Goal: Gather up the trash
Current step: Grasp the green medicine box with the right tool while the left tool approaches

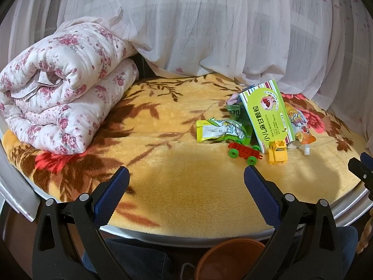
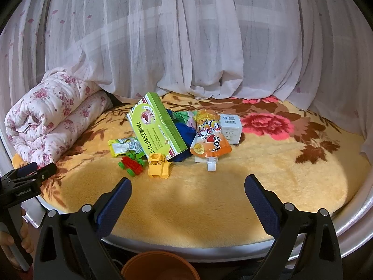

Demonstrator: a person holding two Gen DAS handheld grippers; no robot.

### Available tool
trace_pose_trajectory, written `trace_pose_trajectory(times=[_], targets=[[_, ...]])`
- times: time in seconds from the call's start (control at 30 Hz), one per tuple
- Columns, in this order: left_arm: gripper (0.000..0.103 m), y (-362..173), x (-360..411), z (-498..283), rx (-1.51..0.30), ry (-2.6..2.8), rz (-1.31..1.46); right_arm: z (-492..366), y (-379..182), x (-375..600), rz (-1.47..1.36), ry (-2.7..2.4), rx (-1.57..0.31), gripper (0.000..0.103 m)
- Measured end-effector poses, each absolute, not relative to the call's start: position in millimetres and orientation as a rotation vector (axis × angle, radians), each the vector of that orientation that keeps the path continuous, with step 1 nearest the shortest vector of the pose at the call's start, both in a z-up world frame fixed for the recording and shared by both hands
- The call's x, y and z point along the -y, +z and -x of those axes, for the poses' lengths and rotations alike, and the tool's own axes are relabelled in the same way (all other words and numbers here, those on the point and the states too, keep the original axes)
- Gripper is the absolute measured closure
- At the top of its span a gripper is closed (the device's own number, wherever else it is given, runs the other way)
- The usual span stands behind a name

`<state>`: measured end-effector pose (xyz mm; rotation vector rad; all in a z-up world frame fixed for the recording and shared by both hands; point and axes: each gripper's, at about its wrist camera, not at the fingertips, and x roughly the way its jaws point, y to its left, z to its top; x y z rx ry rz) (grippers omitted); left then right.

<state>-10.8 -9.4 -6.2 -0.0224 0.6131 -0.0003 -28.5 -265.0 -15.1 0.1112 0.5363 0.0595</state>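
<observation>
While the green box (image 2: 157,126), orange pouch (image 2: 209,137) and wrappers sit heaped mid-blanket (image 2: 256,177) among toys, both grippers, left (image 1: 186,175) and right (image 2: 187,185), hover wide open and empty, bucket (image 2: 160,266) waiting below the bed edge.

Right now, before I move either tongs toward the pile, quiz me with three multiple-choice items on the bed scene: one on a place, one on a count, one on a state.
1. Where is the folded floral quilt relative to the green box?
A. To its left
B. To its right
C. On top of it

2. How many toy vehicles lie in front of the pile?
A. One
B. Two
C. Four

3. How do the right tongs stand?
A. Shut on the pouch
B. Shut on nothing
C. Open, empty

Answers: 1 A, the quilt is at the bed's left end. 2 B, a red cart and a yellow truck. 3 C, bare blanket shows between the fingers.
</observation>
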Motion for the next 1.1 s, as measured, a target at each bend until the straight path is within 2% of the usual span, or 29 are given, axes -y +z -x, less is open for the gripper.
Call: trace_pose_trajectory(times=[0.33,0.77,1.1], targets=[[0.007,-13,5,3,-0.636,-0.005,0.018,-15,-9,241,-0.003,0.119,-0.54,0.005],[0.007,-26,-14,1,-0.67,0.01,0.042,-160,-22,175,0.227,0.037,-0.6,0.005],[0.007,-34,-32,-1,-0.687,0.019,0.087,-192,-43,140,0.346,-0.099,-0.596,0.005]])
